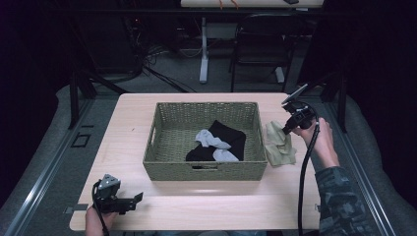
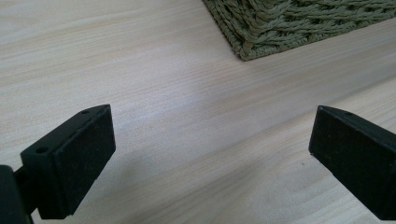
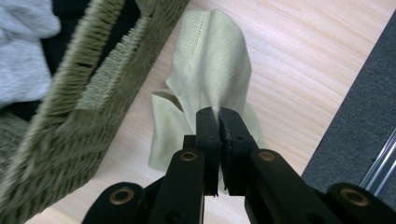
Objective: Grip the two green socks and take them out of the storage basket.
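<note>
The right gripper, jaws clenched on the yellow cloth, must carry it toward 9 o'clock into the basket; the left gripper rests released.

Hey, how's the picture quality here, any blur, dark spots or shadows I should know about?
High view: the room beyond the table is very dark and the image is soft. Left gripper view: the jaws' shadows fall on the pale wood, and the basket corner is sharp. Right gripper view: the basket wall at left is smeared with blur, while the yellow cloth and right gripper look sharper.
</note>
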### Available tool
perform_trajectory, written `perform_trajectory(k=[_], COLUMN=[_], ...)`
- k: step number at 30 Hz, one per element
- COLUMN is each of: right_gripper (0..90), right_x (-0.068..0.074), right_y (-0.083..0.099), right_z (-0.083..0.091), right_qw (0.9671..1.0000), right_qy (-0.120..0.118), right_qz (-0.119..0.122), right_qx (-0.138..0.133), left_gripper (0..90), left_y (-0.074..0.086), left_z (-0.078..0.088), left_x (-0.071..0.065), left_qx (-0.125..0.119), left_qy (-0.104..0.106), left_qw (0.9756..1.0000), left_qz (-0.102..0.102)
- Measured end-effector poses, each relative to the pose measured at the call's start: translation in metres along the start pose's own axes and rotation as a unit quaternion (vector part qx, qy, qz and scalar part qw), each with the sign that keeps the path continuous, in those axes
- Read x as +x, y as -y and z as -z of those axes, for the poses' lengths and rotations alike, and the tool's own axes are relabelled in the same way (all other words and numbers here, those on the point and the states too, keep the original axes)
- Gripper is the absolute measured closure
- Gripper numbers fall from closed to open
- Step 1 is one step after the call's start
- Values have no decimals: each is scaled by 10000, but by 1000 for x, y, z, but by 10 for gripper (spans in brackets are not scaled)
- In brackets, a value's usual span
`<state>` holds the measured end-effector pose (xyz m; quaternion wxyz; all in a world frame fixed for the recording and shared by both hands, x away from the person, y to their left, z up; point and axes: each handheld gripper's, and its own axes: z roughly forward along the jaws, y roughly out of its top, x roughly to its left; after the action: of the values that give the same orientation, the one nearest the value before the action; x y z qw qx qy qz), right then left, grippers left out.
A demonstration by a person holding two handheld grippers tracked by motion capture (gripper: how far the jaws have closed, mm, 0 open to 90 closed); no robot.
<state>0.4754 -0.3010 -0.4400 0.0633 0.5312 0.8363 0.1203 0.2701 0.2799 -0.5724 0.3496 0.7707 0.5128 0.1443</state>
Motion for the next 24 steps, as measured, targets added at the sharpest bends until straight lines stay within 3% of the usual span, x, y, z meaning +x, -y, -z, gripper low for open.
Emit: perform_trajectory(k=[1,2,11,15,16,17,19,22,23,24], right_gripper=[875,874,855,755,673,656,556,512,424,412], right_x=[0,-2,-6,-7,-7,-6,-5,-3,0,2], right_y=[-1,-2,-7,-6,-3,-1,2,8,15,18], right_z=[-8,-9,-33,-35,-32,-31,-23,-18,-12,-11], right_qw=[9999,10000,9997,9995,9993,9991,9991,9989,9988,9984], right_qy=[35,23,161,240,292,273,294,258,226,220], right_qz=[-102,-40,-159,-191,-221,-274,-201,-163,-89,-89], right_qx=[-71,21,15,16,-79,-185,-220,-361,-429,-515], left_gripper=[5,4,5,4,4,4,4,4,4,4], left_y=[0,0,0,0,0,0,0,0,0,0], left_z=[0,0,0,0,0,0,0,0,0,0], left_x=[0,0,0,0,0,0,0,0,-1,-1], left_qx=[-2,3,5,5,-16,-8,5,-32,-28,-28], left_qy=[7,6,9,15,7,12,15,7,4,4], left_qw=[10000,10000,10000,10000,10000,10000,10000,10000,10000,10000], left_qz=[3,-6,-19,-17,-12,-9,-17,-10,-3,-3])
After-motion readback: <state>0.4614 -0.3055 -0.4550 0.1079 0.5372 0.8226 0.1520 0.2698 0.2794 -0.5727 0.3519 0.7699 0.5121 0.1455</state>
